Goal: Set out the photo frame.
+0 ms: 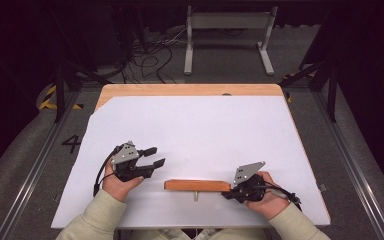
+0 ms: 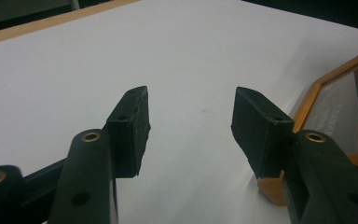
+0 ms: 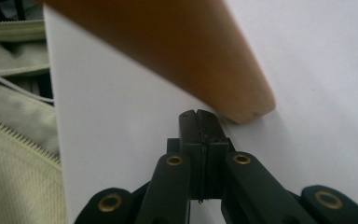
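Note:
A wooden picture frame (image 1: 197, 185) stands on edge near the front of the white table top (image 1: 195, 125), with a small peg under it. My left gripper (image 1: 158, 155) rests to the frame's left, open with nothing between its jaws. In the left gripper view the gripper (image 2: 191, 100) faces bare white surface, and the frame (image 2: 307, 100) with its dark glass sits just right of the right jaw. My right gripper (image 1: 226, 194) is at the frame's right end. In the right gripper view its jaws (image 3: 199, 115) are shut together on nothing, their tips just beside the frame's rounded wooden corner (image 3: 242, 100).
The white sheet covers a wooden table whose edge (image 1: 190, 90) shows at the back. A grey metal stand (image 1: 227, 22) and loose cables (image 1: 150, 55) lie on the floor beyond. Pale green sleeves (image 1: 97, 217) come in at the front edge.

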The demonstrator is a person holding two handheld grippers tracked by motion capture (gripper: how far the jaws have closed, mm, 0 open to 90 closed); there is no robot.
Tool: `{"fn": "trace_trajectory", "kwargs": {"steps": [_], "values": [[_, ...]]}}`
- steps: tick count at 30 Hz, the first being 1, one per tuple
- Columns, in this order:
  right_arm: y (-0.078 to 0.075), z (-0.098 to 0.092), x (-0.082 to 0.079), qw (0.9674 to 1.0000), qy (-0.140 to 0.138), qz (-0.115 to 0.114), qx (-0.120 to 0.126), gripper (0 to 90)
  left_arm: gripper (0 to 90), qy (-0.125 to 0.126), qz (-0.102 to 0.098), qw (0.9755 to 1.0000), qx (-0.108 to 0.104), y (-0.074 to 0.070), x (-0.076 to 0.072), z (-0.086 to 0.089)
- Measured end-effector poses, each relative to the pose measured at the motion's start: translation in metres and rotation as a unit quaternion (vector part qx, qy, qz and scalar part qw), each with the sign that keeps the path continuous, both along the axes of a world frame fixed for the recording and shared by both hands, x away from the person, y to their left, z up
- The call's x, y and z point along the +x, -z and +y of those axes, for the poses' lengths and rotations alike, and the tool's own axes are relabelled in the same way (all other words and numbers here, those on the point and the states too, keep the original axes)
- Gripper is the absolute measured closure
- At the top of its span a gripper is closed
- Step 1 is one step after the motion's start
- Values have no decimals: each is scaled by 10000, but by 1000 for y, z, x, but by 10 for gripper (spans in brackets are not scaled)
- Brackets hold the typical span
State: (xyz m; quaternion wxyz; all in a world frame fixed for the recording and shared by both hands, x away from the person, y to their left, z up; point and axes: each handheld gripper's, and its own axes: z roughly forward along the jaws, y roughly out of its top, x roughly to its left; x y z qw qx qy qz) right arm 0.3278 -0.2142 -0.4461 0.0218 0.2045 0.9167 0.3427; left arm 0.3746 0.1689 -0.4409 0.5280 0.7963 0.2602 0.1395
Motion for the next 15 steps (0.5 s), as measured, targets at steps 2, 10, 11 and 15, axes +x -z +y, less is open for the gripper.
{"fn": "trace_trajectory", "kwargs": {"steps": [2,10,11,15], "values": [[1,0,2,10000,68,69,-11,900,468,5,-6,10000,-8,0,0,0],[2,0,9,9995,292,42,62,900,467,-25,-22,10000,3,0,-1,1],[2,0,10,9994,337,39,68,900,467,-27,-21,10000,9,0,-1,1],[3,0,19,9986,500,25,165,900,467,-34,-1,10000,0,0,-1,2]]}}
